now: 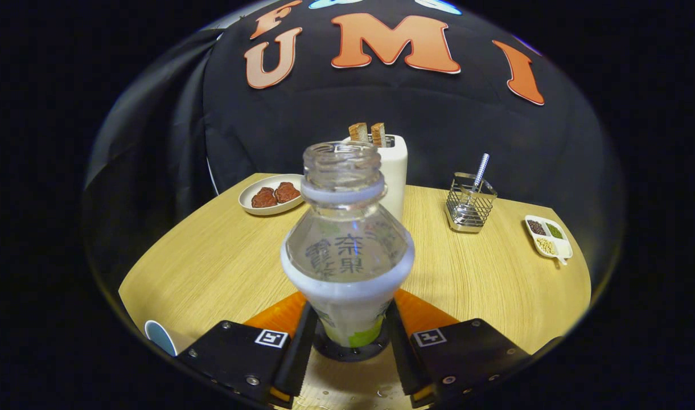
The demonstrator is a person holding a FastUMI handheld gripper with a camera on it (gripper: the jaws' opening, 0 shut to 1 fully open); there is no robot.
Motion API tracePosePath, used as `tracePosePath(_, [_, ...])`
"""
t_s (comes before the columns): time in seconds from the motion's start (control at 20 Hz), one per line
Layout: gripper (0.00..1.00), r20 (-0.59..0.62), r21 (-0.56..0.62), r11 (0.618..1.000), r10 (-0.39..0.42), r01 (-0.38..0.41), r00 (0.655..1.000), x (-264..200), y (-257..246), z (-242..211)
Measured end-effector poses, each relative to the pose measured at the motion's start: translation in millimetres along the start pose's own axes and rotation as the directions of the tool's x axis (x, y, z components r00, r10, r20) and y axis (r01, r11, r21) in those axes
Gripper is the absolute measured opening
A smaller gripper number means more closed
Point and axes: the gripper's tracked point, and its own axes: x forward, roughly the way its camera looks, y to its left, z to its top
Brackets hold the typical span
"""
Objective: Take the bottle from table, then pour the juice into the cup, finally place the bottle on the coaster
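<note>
An uncapped clear bottle [347, 250] with a white and green label stands upright between my fingers. Its base rests on a round black coaster [350, 352], which lies on an orange mat [421, 313]. My gripper [348, 341] is shut on the bottle: both black fingers [297, 353] press against its lower sides. The bottle's clear upper part looks empty. The rim of a white and blue cup [159, 337] peeks in to the left of the left finger, near the table's edge.
Beyond the bottle on the wooden table [210, 262] are a white toaster [394, 171] with two toast slices, a plate of brown pastries [272, 195], a wire holder [469, 208] with a utensil, and a divided dish of grains [548, 236]. Small drops lie on the table between the fingers.
</note>
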Motion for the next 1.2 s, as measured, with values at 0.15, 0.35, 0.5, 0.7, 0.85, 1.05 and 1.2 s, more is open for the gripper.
tracePosePath(0.15, [0.77,-0.004,-0.007,1.0,-0.004,0.003,1.0,-7,1,1])
tracePosePath(0.35, [0.98,0.019,0.013,1.0,-0.022,0.022,1.0,-30,0,17])
tracePosePath(0.5, [0.97,0.055,0.028,0.999,-0.04,0.039,0.998,-57,-6,40])
tracePosePath(0.7, [0.97,0.126,0.009,0.996,-0.085,0.085,0.988,-107,-20,83])
tracePosePath(0.85, [0.98,0.172,-0.007,0.991,-0.129,0.133,0.977,-154,-34,116])
tracePosePath(1.05, [0.97,0.205,0.05,0.981,-0.196,0.19,0.959,-218,-56,151])
tracePosePath(1.2, [0.97,0.256,0.105,0.969,-0.242,0.222,0.936,-267,-72,171])
